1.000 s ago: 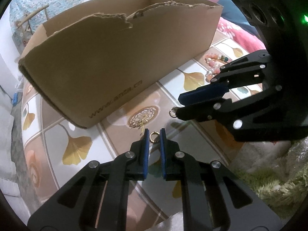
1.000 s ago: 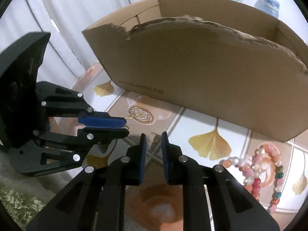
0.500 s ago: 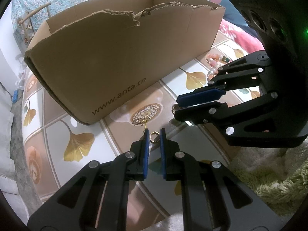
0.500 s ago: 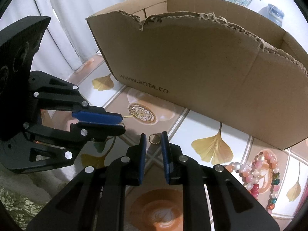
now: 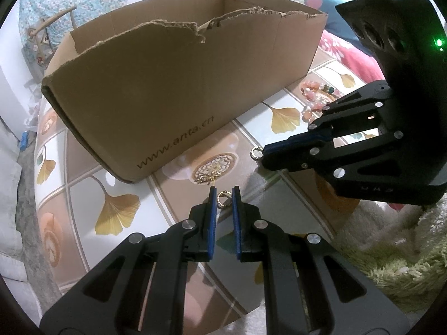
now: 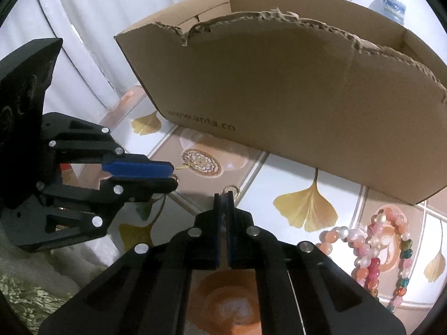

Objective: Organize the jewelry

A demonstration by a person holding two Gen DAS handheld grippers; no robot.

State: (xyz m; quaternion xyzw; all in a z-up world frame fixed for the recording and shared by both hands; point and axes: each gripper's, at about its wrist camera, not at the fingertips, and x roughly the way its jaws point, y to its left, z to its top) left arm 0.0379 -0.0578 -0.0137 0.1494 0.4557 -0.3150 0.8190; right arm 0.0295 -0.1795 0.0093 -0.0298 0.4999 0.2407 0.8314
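Closing just now, right gripper is clenching one small gold ring at its 12 o'clock tip; left gripper is pinching a second gold ring above the bench

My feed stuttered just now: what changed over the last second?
The right gripper has just been closing its jaws, which are now pinched on the small gold ring that sat loose between them. The left gripper keeps holding a second ring. The cardboard box and bead bracelets are unchanged.
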